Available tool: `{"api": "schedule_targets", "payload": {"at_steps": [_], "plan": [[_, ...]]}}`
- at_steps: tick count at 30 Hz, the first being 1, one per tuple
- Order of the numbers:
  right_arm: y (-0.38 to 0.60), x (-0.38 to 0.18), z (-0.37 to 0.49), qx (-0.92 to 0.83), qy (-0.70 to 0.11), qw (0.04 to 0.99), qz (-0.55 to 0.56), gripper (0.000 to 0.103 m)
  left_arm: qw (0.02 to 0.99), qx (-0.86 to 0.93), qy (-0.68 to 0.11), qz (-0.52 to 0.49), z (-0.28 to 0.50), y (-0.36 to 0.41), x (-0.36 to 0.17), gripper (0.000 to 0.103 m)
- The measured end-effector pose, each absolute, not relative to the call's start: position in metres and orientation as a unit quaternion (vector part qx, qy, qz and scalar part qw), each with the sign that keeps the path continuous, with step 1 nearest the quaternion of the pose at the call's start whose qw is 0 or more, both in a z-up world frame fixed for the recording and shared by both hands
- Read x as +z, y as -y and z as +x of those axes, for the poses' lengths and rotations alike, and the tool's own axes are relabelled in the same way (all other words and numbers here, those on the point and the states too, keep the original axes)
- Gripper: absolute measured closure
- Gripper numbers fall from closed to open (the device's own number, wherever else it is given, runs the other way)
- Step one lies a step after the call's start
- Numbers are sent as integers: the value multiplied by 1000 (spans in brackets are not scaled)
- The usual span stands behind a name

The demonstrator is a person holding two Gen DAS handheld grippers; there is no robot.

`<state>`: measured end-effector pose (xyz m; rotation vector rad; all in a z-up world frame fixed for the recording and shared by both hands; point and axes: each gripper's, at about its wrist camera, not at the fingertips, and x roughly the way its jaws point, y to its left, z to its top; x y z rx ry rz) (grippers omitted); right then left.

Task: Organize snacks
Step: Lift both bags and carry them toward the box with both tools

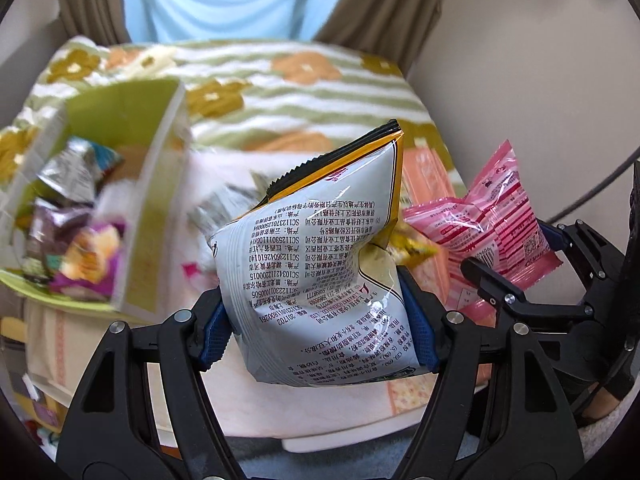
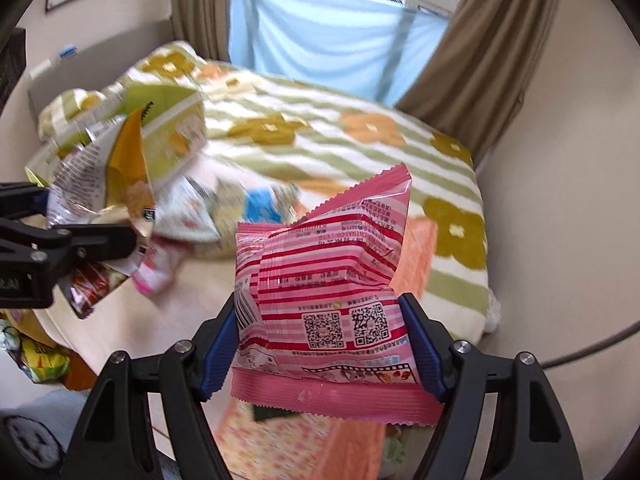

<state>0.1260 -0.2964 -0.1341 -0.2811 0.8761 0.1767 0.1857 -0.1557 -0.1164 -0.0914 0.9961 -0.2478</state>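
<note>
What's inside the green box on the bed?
The green box holds several small snack packets, silver, brown and purple-yellow, blurred. Anything beneath them and the box floor is covered.

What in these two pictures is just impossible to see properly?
- Front of the white and yellow snack bag, left wrist view: only its printed back faces the camera.
- Snacks inside the green box, left wrist view: motion blur smears their labels.
- Loose packets on the bed, right wrist view: blurred, partly behind the left gripper.
- Small print on the pink striped packet, right wrist view: too small.
</note>
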Motion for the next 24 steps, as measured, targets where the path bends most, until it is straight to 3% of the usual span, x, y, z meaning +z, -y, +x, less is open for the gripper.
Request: {"api": "schedule_targets", "payload": {"at_steps": [13, 24], "plan": [[176, -82, 181, 158, -376, 906, -114, 32, 897, -76, -434, -40, 228, 18, -71, 33], [83, -80, 245, 143, -398, 905, -57, 32, 880, -100, -464, -26, 315, -83, -82, 33]]}}
